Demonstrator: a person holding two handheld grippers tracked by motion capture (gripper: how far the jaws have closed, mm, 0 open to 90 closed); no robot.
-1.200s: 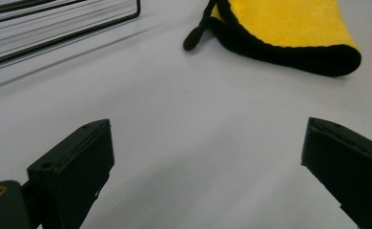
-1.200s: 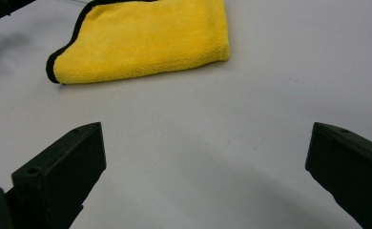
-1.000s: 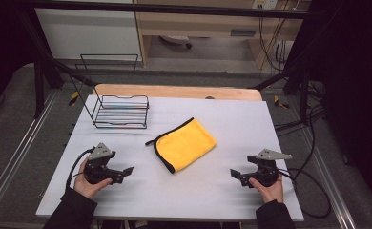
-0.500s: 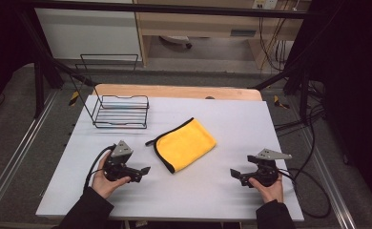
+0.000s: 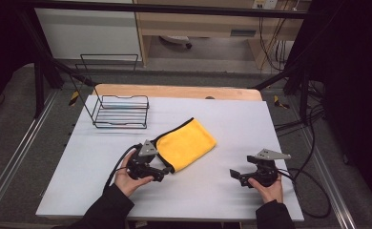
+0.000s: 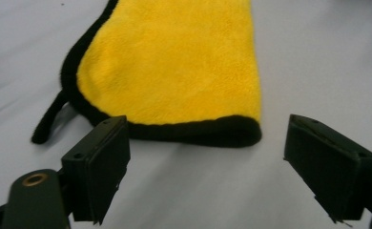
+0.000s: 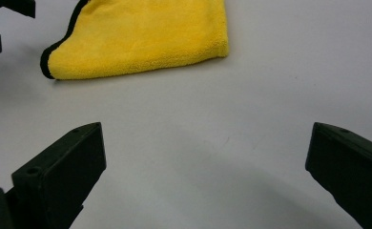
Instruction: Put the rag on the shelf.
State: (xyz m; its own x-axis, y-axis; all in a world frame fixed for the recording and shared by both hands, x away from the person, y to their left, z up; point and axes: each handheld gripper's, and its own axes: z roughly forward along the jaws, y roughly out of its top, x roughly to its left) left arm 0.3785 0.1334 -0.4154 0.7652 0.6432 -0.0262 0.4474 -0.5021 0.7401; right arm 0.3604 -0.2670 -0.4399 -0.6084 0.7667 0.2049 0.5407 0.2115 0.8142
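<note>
Yellow cloth (image 5: 186,144) with black edging lies folded flat near the middle of the white table (image 5: 222,114), slightly left of centre, its long axis running from near-left to far-right. A loose black strip of the edging trails off its left side in the left gripper view.

Left gripper (image 5: 164,171): held in the person's left hand (image 5: 127,179), at the near-left corner of the cloth. Jaws apart but have just been closing a little; the left gripper view shows bare table between them, with the black-hemmed near edge of the cloth (image 6: 174,71) just beyond the tips. Nothing gripped, pads not on the cloth.

Right gripper (image 5: 235,175): held in the right hand (image 5: 268,187) at the near right of the table, well apart from the cloth. Jaws wide apart, bare table between them in the right gripper view; cloth (image 7: 141,36) lies farther off, ahead and to the left. Nothing held.

Black wire rack (image 5: 121,111) stands at the far left of the table, apart from the cloth.
</note>
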